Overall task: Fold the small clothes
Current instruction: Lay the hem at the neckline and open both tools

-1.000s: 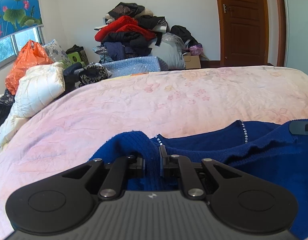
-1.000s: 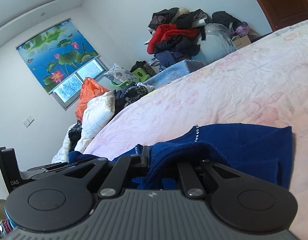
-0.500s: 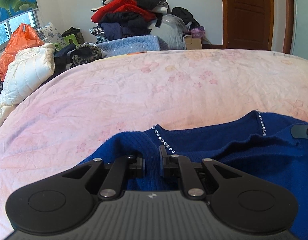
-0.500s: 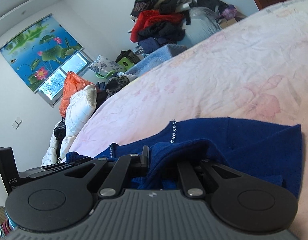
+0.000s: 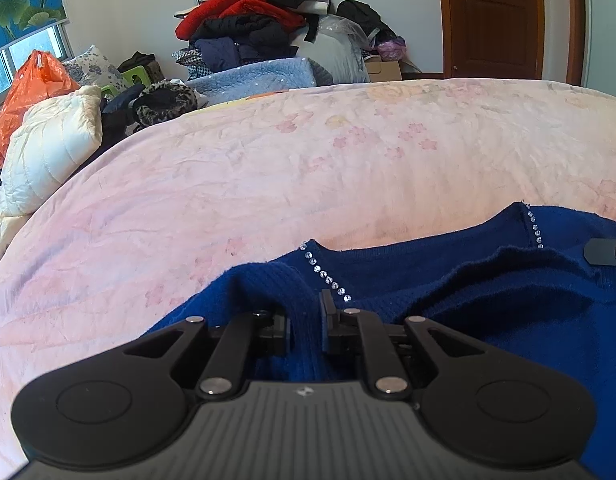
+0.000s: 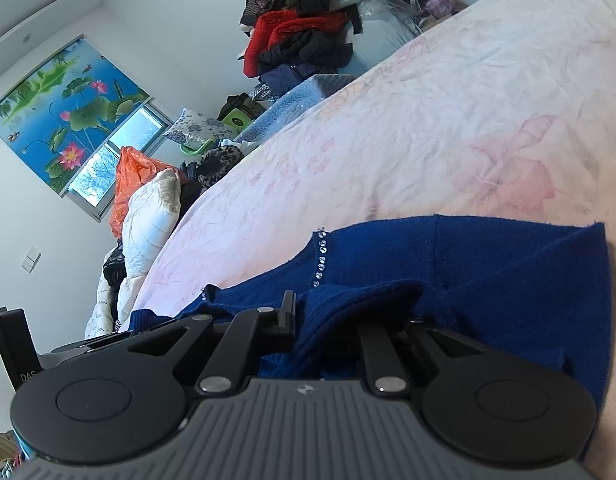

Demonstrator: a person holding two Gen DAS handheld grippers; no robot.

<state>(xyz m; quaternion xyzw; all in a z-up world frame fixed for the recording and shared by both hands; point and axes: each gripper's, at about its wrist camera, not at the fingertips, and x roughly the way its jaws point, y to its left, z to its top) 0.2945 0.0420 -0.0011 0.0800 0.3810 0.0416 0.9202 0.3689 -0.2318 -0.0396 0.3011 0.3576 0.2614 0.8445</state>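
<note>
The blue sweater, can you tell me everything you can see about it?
The blue sweater is a deep blue, fuzzy-looking knit with two slanting rows of shiny beads. It lies rumpled on the pink flowered bedspread, partly doubled over itself. The left gripper pinches a ribbed fold of it. The right gripper has a bunched fold between its jaws, which have just been opening a little; the pads are hidden.

Each gripper – left gripper (image 5: 305,330), right gripper (image 6: 322,320) – is black with a ribbed grey top, round discs and shiny silver screws.
</note>
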